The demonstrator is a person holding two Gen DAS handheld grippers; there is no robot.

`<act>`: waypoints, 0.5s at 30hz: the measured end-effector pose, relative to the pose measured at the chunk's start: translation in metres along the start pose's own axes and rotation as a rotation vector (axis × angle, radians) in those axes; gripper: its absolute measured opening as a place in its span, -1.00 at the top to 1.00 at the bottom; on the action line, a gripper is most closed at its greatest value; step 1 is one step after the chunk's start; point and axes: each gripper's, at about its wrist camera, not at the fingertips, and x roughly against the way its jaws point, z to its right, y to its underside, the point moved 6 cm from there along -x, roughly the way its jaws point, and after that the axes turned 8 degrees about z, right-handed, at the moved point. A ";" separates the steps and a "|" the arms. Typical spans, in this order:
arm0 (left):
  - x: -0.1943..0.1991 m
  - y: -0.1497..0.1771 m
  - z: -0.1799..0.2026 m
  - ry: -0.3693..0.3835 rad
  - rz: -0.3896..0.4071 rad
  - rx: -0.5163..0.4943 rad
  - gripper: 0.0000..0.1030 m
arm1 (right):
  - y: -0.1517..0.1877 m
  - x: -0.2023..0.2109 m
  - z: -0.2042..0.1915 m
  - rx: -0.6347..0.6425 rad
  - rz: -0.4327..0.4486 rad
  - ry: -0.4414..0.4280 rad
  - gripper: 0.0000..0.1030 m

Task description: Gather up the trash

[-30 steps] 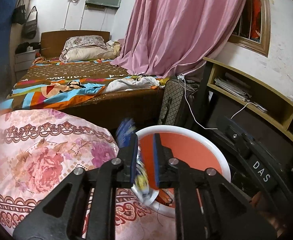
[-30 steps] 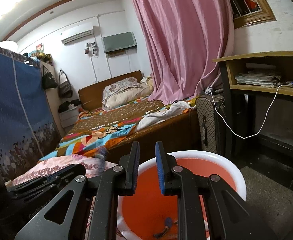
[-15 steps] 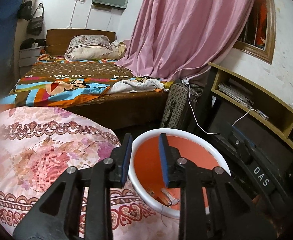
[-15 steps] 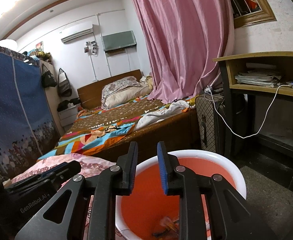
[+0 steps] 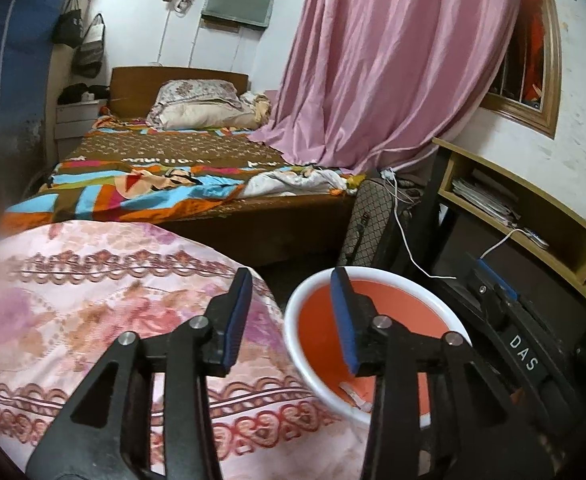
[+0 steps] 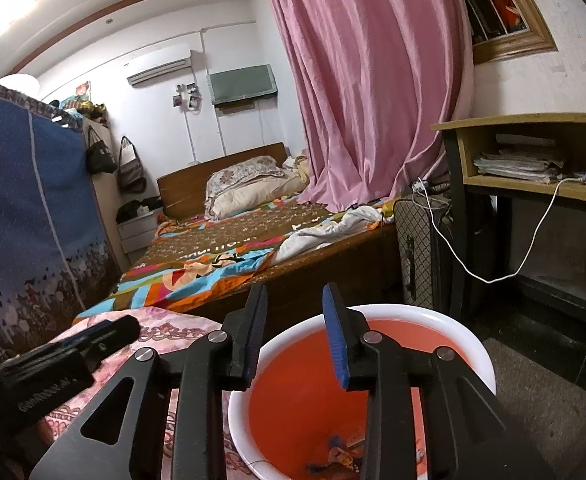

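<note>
Orange-lined bucket [image 6: 469,344] with wrappers [image 6: 341,456] sits below my right gripper [image 6: 295,336]; both it and my left gripper [image 5: 291,318] are opening, empty.

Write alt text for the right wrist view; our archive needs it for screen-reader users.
The right hand-held gripper, jaws opening with nothing between them, points over an orange bin with a white rim and a few scraps of trash at its bottom. Behind are a bed and pink curtain.
</note>
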 end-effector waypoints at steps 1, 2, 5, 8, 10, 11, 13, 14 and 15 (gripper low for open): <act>0.003 -0.002 -0.003 -0.007 0.006 -0.001 0.45 | 0.000 0.000 -0.001 0.004 0.001 -0.003 0.45; 0.006 -0.003 -0.007 -0.017 0.014 -0.003 0.41 | -0.001 -0.001 -0.003 0.010 0.004 -0.005 0.41; 0.016 -0.007 -0.019 -0.044 0.029 -0.005 0.30 | -0.002 0.002 -0.011 0.021 0.017 -0.014 0.28; 0.024 -0.010 -0.031 -0.065 0.034 -0.008 0.25 | -0.004 0.004 -0.018 0.033 0.031 -0.024 0.27; 0.030 -0.012 -0.040 -0.087 0.037 -0.017 0.24 | -0.005 0.005 -0.024 0.042 0.042 -0.029 0.25; 0.032 -0.013 -0.043 -0.094 0.038 -0.019 0.24 | -0.006 0.005 -0.027 0.047 0.047 -0.033 0.23; 0.037 -0.014 -0.050 -0.106 0.042 -0.017 0.24 | -0.007 0.006 -0.031 0.051 0.054 -0.040 0.19; 0.039 -0.015 -0.053 -0.113 0.044 -0.016 0.23 | -0.008 0.007 -0.034 0.052 0.058 -0.043 0.15; 0.042 -0.016 -0.056 -0.119 0.047 -0.016 0.23 | -0.008 0.007 -0.036 0.054 0.061 -0.047 0.11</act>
